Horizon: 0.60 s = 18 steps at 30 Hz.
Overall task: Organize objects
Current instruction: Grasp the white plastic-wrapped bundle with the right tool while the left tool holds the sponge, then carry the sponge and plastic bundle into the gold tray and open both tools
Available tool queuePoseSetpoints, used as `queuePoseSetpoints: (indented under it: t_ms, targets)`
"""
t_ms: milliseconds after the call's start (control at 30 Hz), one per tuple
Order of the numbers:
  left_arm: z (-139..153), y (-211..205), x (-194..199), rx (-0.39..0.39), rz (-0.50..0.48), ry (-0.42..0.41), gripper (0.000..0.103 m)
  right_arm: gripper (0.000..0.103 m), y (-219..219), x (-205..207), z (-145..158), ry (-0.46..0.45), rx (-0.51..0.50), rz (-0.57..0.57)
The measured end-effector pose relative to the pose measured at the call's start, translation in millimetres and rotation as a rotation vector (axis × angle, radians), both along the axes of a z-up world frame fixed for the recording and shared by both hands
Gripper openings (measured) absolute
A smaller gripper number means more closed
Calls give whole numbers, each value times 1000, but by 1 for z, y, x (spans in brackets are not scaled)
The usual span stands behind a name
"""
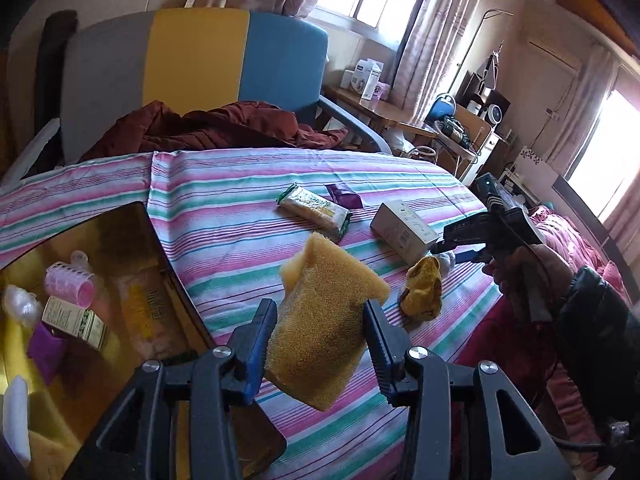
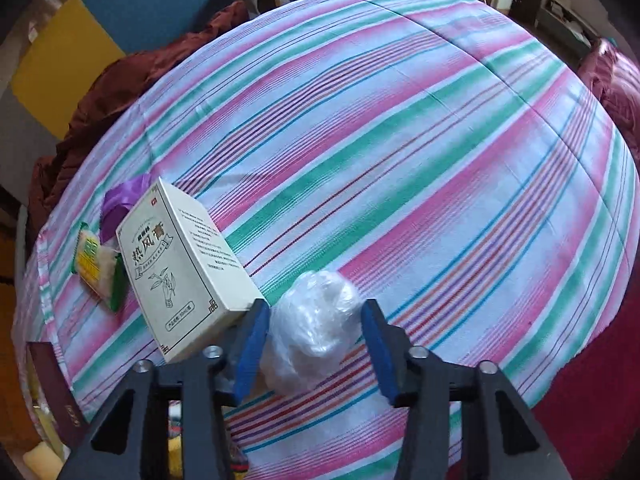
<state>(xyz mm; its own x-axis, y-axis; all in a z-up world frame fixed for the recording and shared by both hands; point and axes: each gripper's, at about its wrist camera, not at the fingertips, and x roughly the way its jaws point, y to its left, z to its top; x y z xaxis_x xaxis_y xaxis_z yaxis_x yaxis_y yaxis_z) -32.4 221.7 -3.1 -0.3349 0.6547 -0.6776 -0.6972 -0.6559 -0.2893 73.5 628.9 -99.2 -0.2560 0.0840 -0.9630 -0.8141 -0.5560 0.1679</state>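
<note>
My left gripper [image 1: 320, 340] is shut on a yellow sponge [image 1: 324, 312], held up over the striped bedsheet [image 1: 240, 184] beside an open gold box [image 1: 100, 220]. In the right wrist view my right gripper [image 2: 314, 340] points down at the bed, and both blue pads touch a clear plastic-wrapped white bundle [image 2: 312, 328] lying on the sheet [image 2: 400, 160]. The left wrist view shows that right gripper [image 1: 450, 254] at the bundle [image 1: 447, 259], held by a hand in a dark sleeve [image 1: 592, 312].
On the sheet lie a white carton [image 2: 180, 272], a green-yellow packet [image 1: 316, 208], a purple scrap [image 1: 344, 196] and a crumpled yellow cloth [image 1: 422, 292]. The gold box holds pink rollers [image 1: 70, 284], a small carton [image 1: 74, 316] and more. A red-brown blanket [image 1: 220, 128] lies behind.
</note>
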Motion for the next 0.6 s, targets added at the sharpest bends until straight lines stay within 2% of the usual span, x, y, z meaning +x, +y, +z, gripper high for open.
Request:
queuePoseSetpoints:
  t_ms: [67,167,267,433,600]
  targets:
    - [-1,-2,1,-1,4,-1,45,36,-3,-5,-3,-21,16,24]
    - [-1,-9,2,3,14,-2,45,33,-7,-2,4,0,47,29]
    - [-1,-16,-1,8,30,-6,45,33,-12,12,26,70,114,8]
    - [-6,-27,-3,11,58,-28,45,33,-31,27,60,142,220,53]
    - [-9,-43,-1,11,91,-43,45,33,-68,7,85,225,240,138]
